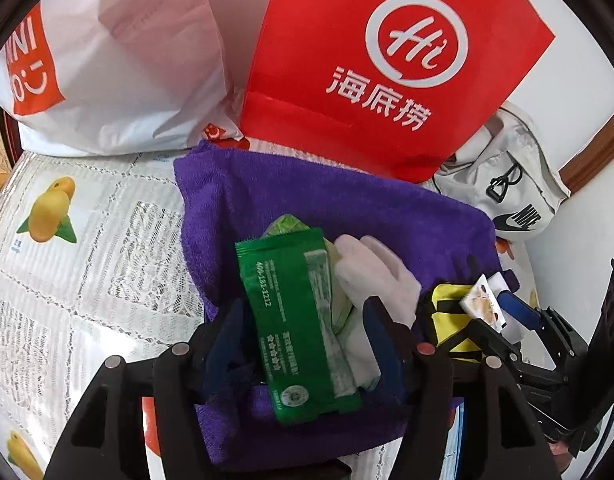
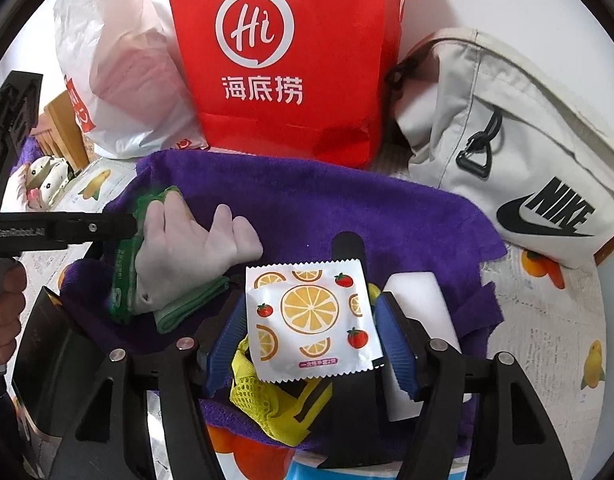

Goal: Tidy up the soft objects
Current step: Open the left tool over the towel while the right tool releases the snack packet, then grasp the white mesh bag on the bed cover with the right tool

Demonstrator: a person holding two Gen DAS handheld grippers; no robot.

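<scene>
A lace-patterned cloth printed with fruit covers the desk (image 1: 87, 248), which stands against a white wall. At the far side stand a white plastic bag (image 1: 119, 60) and a red paper bag (image 1: 371, 68) with a white "Hi" logo; to the right of them lies a pale Nike pouch (image 2: 519, 148).

A purple towel (image 1: 307, 208) is spread on the desk in front of the bags, and the soft things lie on it. The left hand-held gripper (image 1: 307, 340) is released: its blue pads stand on either side of a green wipes packet (image 1: 291, 320) without pressing on it. A white glove (image 2: 187, 248) rests over the packet and a folded green cloth (image 2: 191, 304).

Just to the right, the right hand-held gripper (image 2: 311, 340) is also released, its pads standing clear of a white sachet (image 2: 311, 316) printed with orange slices and strawberries. The sachet lies on top of a yellow mesh item (image 2: 267, 400) with black trim. A white block (image 2: 423, 308) lies on the towel beside the right pad.

At the left edge of the right wrist view, a person's fingers (image 2: 3, 312) show on the handle of the left unit.
</scene>
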